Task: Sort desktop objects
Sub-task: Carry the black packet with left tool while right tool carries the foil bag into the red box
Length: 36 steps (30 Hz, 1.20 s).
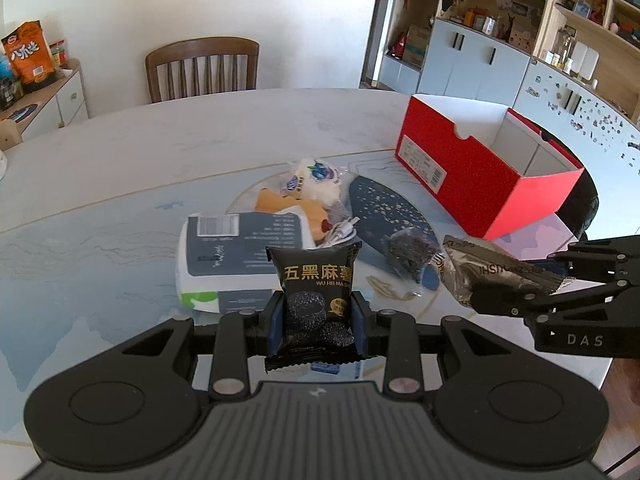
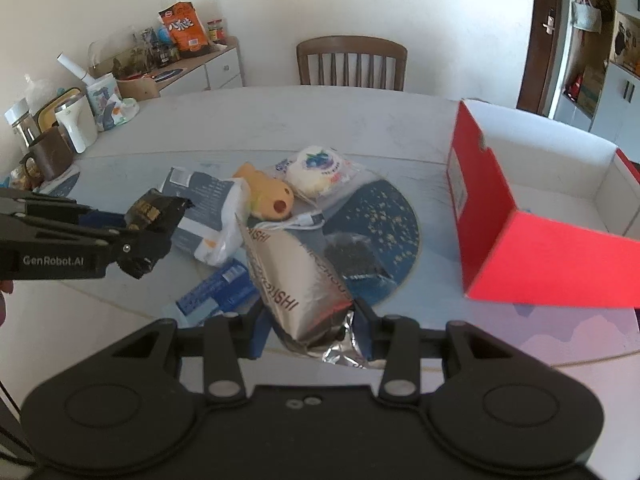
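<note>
My left gripper (image 1: 318, 320) is shut on a black mochi snack packet (image 1: 316, 280), held upright above the table; it also shows in the right wrist view (image 2: 154, 210). My right gripper (image 2: 314, 326) is shut on a silver foil snack packet (image 2: 292, 280), also seen at the right of the left wrist view (image 1: 488, 272). On the table lie a tissue pack (image 1: 236, 256), a yellow plush toy (image 2: 270, 196), a blueberry bun packet (image 2: 316, 170), a white cable (image 2: 300, 222) and a dark snack bag (image 2: 352, 256) on a dark blue mat (image 2: 384, 216). An open red box (image 2: 532, 208) stands at the right.
A blue packet (image 2: 218, 290) lies near the table's front edge. Cups, a kettle and jars (image 2: 72, 120) crowd the table's far left. A wooden chair (image 2: 352, 62) stands behind the table. A sideboard with snack bags (image 2: 184, 30) is at the back left.
</note>
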Motion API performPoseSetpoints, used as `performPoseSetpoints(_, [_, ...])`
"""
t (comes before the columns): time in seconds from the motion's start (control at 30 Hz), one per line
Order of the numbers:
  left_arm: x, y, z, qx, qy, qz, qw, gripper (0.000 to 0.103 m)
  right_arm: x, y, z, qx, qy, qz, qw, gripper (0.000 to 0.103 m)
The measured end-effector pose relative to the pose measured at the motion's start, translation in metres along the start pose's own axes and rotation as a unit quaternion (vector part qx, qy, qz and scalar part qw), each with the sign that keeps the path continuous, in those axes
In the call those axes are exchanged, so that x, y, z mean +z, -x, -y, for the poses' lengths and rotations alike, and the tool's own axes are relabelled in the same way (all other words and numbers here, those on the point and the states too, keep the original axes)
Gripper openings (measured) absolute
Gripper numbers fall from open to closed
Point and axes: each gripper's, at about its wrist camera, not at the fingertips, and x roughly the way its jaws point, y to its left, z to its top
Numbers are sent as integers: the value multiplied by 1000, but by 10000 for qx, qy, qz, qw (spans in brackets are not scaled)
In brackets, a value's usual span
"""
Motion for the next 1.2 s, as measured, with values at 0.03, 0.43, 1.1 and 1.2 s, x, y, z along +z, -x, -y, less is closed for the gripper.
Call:
performPoseSetpoints(0.03, [1, 0, 3, -31, -8, -9, 10000, 32, -1, 2, 2, -19, -49, 4, 10000, 42])
performPoseSetpoints(0.43, [33, -4, 51, -293, -291, 136, 9991, 32, 10, 25, 35, -373, -384, 246, 9983, 42])
performPoseSetpoints(1.1, [110, -32, 163, -714, -669, 605, 9934, 32, 36, 56, 141, -740, -561, 789, 9926, 42])
performPoseSetpoints(1.2, [119, -40, 180, -727, -687, 581, 9933, 32, 38, 58, 161, -745, -588, 799, 9923, 42])
